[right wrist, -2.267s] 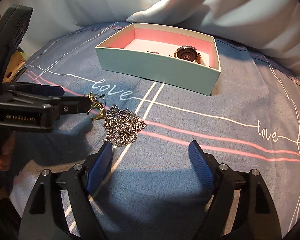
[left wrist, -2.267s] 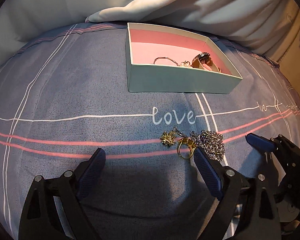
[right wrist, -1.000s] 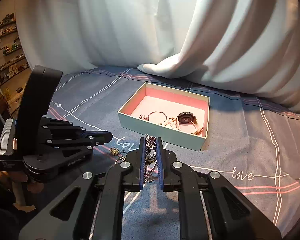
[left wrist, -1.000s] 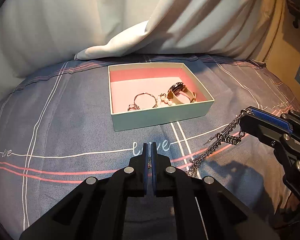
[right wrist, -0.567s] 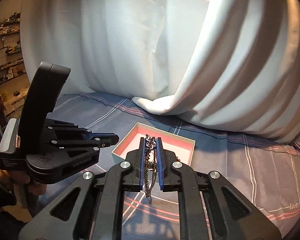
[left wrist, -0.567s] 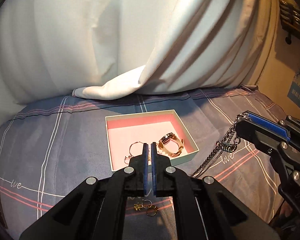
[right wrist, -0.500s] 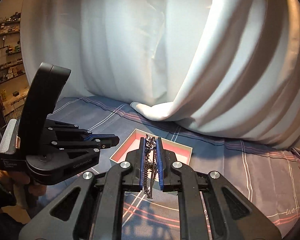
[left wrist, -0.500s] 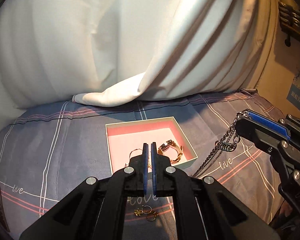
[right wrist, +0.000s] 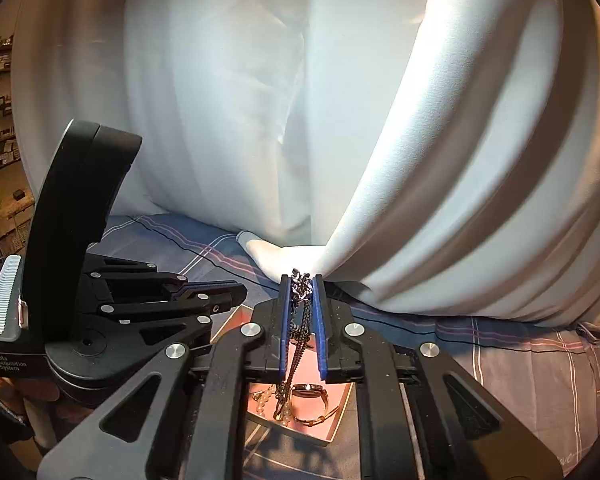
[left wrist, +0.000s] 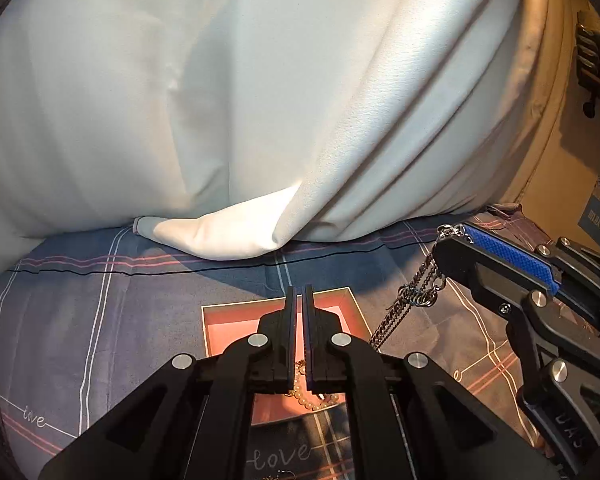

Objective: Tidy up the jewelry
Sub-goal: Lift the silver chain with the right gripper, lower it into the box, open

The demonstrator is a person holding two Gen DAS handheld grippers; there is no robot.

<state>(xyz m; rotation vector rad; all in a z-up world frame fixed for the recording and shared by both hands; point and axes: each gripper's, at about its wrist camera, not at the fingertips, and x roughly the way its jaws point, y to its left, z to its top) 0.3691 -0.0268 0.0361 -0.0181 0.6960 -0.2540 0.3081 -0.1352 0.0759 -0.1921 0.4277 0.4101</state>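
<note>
Between the blue-padded fingers of the right gripper (right wrist: 302,312), a silver-grey metal link chain (right wrist: 300,322) is clamped near its bunched upper end; the loose length hangs down toward the pink-lined rectangular cardboard box (right wrist: 332,424) below. Left gripper (left wrist: 299,336), black with narrow pads, has its jaws drawn almost together, only a thin slit between them; whether anything is pinched there cannot be told. It is held above the same box (left wrist: 220,328), on whose floor lie a gold-toned wristwatch (right wrist: 310,394) and a string of pale pearl beads (left wrist: 300,394). Box rests on a grey-blue bedsheet (left wrist: 100,320) with pink and white lines. White draped curtain (left wrist: 260,100) behind.
</note>
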